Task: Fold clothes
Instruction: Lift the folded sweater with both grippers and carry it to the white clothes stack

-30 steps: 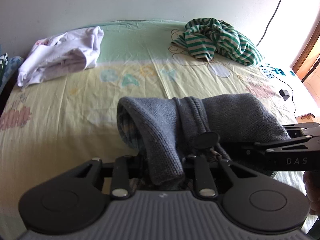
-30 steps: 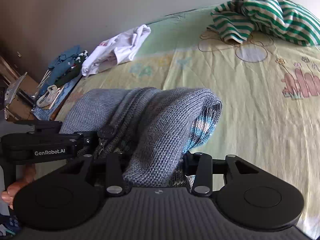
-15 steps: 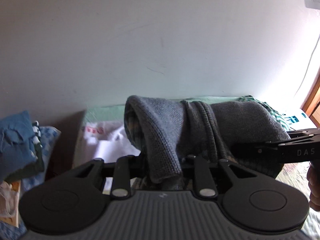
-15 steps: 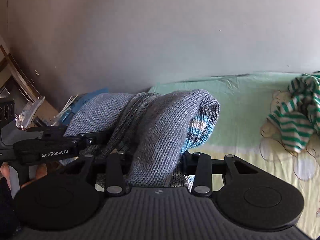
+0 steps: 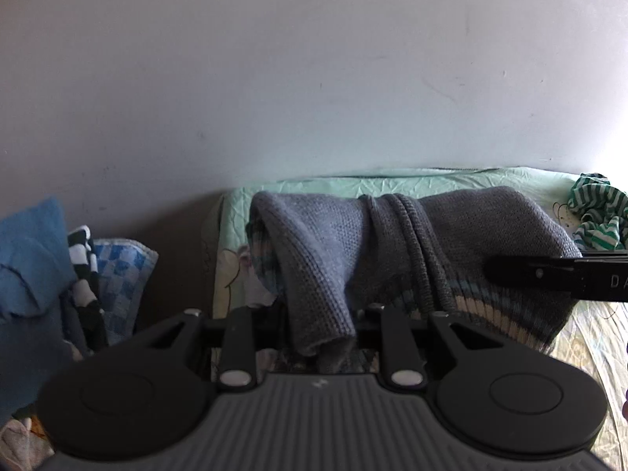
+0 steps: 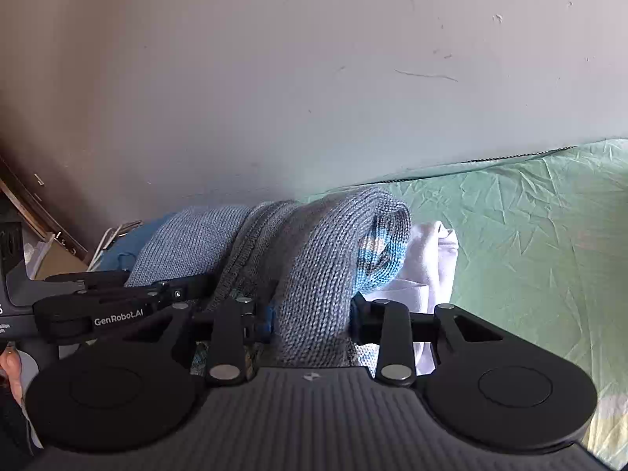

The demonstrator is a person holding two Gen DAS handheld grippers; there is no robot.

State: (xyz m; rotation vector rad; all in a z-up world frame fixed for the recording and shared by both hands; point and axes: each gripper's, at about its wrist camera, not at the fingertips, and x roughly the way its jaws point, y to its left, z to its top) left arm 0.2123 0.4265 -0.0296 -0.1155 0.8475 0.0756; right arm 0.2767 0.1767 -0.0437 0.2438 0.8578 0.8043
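Now carrying folded grey knit sweater above green-sheeted bed, pinched by left hand-held gripper and right hand-held gripper, whose jaws have just been closing on it; next, likely setting it on blue pile at 9 o'clock

Home bedroom: bed with pale green cartoon-print sheet beyond the jaws, plain wall, loose green-striped garment.
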